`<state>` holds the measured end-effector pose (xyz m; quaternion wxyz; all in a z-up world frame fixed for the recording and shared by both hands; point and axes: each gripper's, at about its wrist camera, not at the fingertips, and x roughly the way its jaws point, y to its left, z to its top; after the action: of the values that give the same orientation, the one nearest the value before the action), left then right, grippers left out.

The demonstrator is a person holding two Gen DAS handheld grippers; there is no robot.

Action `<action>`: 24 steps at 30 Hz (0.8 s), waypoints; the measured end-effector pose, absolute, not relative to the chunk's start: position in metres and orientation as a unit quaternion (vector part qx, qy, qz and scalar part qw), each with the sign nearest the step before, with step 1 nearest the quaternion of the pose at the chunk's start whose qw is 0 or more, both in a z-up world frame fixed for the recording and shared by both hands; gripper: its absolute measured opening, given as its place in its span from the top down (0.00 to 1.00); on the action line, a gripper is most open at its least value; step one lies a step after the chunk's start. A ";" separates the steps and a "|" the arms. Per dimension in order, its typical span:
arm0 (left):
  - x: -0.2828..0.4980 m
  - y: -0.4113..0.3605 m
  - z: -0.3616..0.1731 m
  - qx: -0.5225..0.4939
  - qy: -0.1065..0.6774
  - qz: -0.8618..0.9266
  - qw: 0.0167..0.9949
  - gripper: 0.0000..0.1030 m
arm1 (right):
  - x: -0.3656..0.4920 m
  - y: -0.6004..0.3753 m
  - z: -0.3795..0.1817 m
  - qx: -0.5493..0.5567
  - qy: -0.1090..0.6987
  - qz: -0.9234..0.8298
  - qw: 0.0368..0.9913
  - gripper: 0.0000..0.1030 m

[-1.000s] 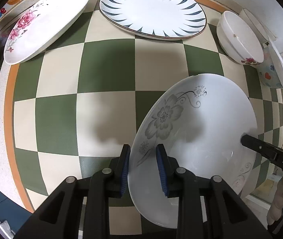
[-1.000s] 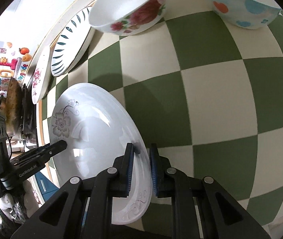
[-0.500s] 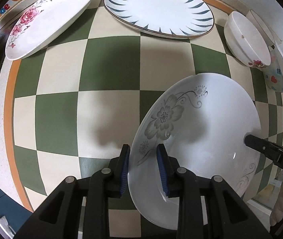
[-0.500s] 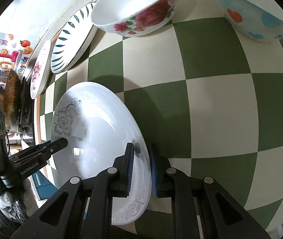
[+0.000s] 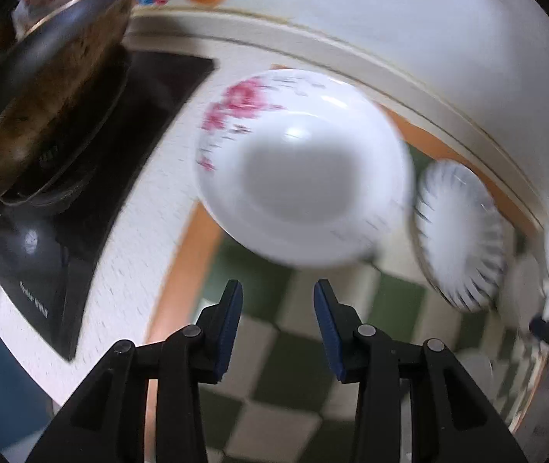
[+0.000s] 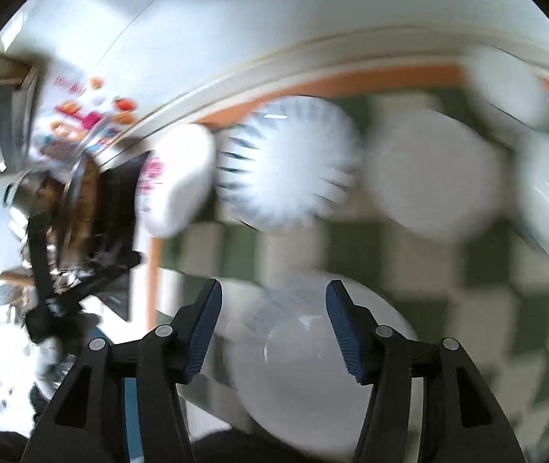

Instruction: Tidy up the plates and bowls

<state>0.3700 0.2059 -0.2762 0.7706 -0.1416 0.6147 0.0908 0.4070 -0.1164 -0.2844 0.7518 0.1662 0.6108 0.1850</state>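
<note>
Left claw point(image 5: 277, 305) gapes wide and empty, the pink-flowered plate point(image 5: 301, 166) at 12 o'clock ahead, the blue-striped plate point(image 5: 460, 235) at 2 o'clock. Right claw point(image 6: 272, 303) is spread wide, empty, above a blurred white plate point(image 6: 313, 366) on the checkered worktop point(image 6: 487, 328).

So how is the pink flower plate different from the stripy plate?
The pink flower plate has pink blossoms on only one side of its rim; the stripy plate has dark strokes all around its rim. The pink flower plate sits nearer the black stove, while the stripy plate lies further along toward the bowls. Both are white and rest near the back of the checked mat.
</note>
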 end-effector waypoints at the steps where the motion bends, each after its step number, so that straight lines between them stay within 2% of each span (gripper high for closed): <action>1: 0.376 0.210 -0.288 -0.146 0.617 0.097 0.768 0.65 | 0.431 -0.093 -0.293 0.158 0.611 0.196 0.751 0.43; 5: 0.396 0.228 -0.312 -0.164 0.621 0.120 0.757 0.65 | 0.514 -0.020 -0.327 0.117 0.621 0.213 0.745 0.43; 11: 0.406 0.247 -0.330 -0.190 0.630 0.121 0.743 0.65 | 0.590 0.038 -0.362 0.072 0.637 0.229 0.733 0.48; 14: 0.408 0.253 -0.337 -0.200 0.632 0.116 0.740 0.65 | 0.614 0.052 -0.379 0.060 0.648 0.228 0.725 0.55; 15: 0.408 0.254 -0.338 -0.200 0.630 0.116 0.741 0.65 | 0.620 0.056 -0.384 0.059 0.651 0.228 0.721 0.60; 16: 0.407 0.256 -0.340 -0.202 0.629 0.115 0.742 0.69 | 0.621 0.058 -0.388 0.057 0.656 0.230 0.717 0.63; 19: 0.401 0.270 -0.342 -0.215 0.619 0.117 0.746 0.74 | 0.630 0.062 -0.405 0.057 0.670 0.228 0.704 0.83; 24: 0.383 0.281 -0.340 -0.220 0.614 0.111 0.750 0.77 | 0.631 0.056 -0.407 0.073 0.665 0.234 0.706 0.84</action>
<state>0.3829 0.2809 -0.3396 0.7499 -0.2199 0.6139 0.1112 0.6306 0.0559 -0.4071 0.7058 0.0729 0.6647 0.2338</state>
